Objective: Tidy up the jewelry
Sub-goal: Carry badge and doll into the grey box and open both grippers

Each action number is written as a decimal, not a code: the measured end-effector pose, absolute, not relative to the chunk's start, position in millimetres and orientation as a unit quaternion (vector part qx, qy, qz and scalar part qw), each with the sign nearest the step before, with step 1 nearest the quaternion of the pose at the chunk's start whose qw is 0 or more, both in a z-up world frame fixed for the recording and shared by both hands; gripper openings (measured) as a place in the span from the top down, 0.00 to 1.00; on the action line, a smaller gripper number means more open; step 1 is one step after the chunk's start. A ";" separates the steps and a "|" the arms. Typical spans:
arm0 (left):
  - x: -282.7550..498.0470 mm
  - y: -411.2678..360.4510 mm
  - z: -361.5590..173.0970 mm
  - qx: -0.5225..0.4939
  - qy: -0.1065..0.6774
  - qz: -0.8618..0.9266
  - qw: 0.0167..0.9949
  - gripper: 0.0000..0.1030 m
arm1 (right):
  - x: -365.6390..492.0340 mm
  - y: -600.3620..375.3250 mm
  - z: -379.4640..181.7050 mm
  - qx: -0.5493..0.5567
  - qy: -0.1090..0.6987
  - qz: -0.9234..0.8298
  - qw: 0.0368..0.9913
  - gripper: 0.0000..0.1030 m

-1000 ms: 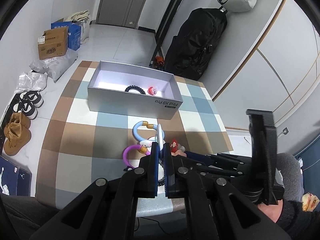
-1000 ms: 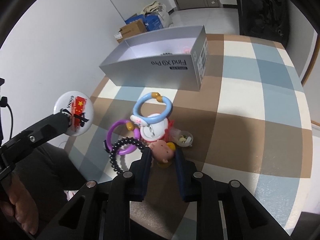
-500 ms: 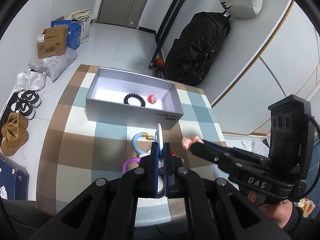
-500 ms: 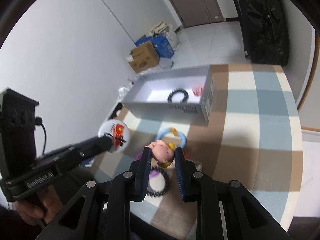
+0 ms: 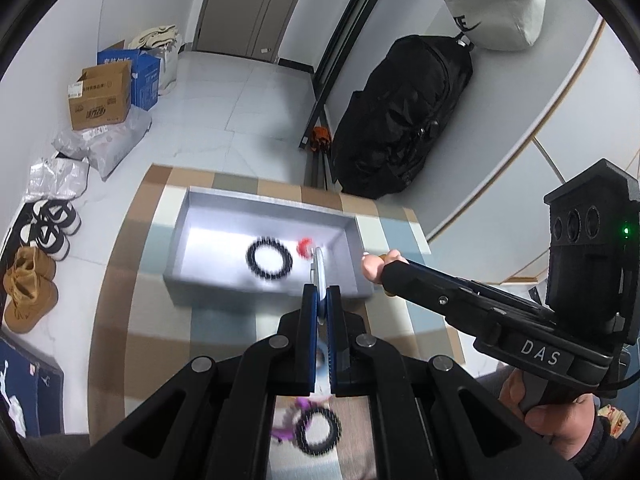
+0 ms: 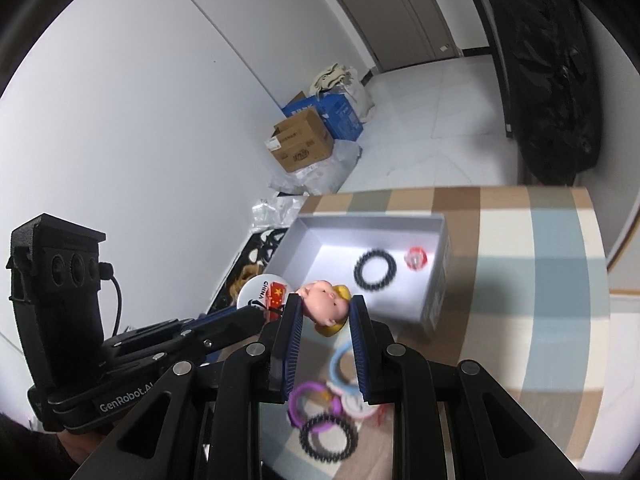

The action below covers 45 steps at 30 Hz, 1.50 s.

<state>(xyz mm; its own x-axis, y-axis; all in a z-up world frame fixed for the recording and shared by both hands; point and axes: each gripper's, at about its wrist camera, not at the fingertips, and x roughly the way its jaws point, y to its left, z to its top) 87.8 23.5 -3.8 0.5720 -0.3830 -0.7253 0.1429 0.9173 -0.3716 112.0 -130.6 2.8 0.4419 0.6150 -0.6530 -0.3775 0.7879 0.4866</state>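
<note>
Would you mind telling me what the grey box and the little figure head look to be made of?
Grey box: probably matte cardboard, judging by its thin straight walls and printed side. Figure head, held in the right claw: likely glossy moulded plastic or vinyl, smooth with soft highlights.

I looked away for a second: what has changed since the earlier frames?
Both grippers have lifted off the pile toward the grey box. The right gripper carried the doll-head charm up from the table; the left gripper stays shut on the round badge. Unchanged: the black bead bracelet and red charm in the box.
</note>
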 end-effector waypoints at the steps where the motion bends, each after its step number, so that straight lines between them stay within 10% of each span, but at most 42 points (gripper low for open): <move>1: 93.2 23.8 -3.4 -0.136 0.438 -0.150 0.876 1.00 | 118.6 -129.8 4.8 0.134 0.436 0.296 0.839 0.78; 39: 161.0 17.2 -39.1 -0.128 0.469 -0.160 0.859 0.96 | 204.6 -134.1 -46.3 0.177 0.489 0.262 0.813 0.76; 45: 152.4 12.4 -35.7 -0.104 0.461 -0.166 0.866 0.87 | 197.5 -141.7 -35.3 0.182 0.466 0.263 0.825 0.40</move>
<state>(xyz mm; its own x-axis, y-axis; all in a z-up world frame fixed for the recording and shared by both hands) 152.4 12.4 -35.7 0.5199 -0.3830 -0.7636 0.1914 0.9234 -0.3328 197.5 -141.7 -35.3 0.4266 0.6037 -0.6734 -0.2638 0.7953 0.5458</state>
